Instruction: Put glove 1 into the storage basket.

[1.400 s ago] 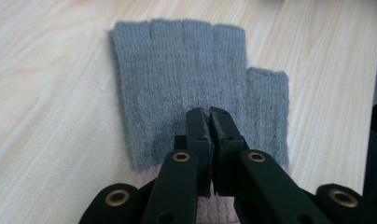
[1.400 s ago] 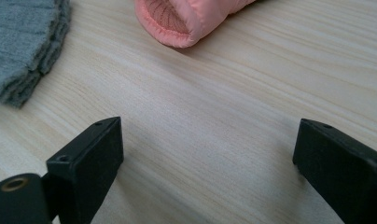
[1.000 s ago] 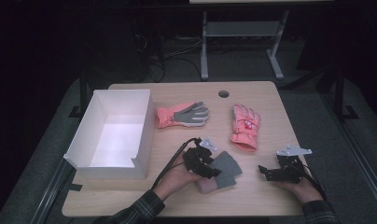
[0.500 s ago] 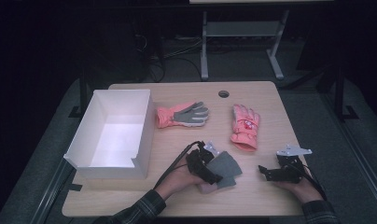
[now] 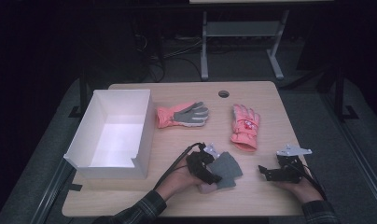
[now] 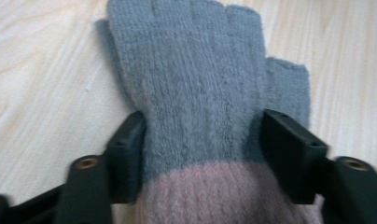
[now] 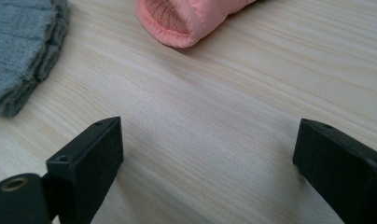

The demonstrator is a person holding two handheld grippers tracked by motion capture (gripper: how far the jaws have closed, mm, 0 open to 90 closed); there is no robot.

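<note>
A: Pale wooden table (image 5: pixel 266 196) across the middle, dark floor all round. White open box (image 5: pixel 113 135) standing on its left side.

B: Beyond the box, a pink glove with a grey palm (image 5: pixel 182 115) lying flat. To the right of that, a pink padded glove (image 5: pixel 245 127), cuff towards the near edge.

A: Nearer in, a grey knitted fingerless glove with a pinkish cuff (image 6: pixel 200 93), flat on the wood at the near middle of the table, fingers pointing away and to the right.

B: Left gripper (image 5: pixel 210 169) right on it! Jaws either side of the glove just above the cuff, just been closing, knit bunched and squeezed between the pads. Gripping the grey glove, no question.

A: And the right gripper (image 5: pixel 269 171)? Resting low at the near right, well apart from the grey glove, held in a hand (image 5: pixel 301 186).

B: Jaws spread wide there, bare wood between them. Cuff of the padded glove just ahead, edge of the grey glove off to one side.
</note>
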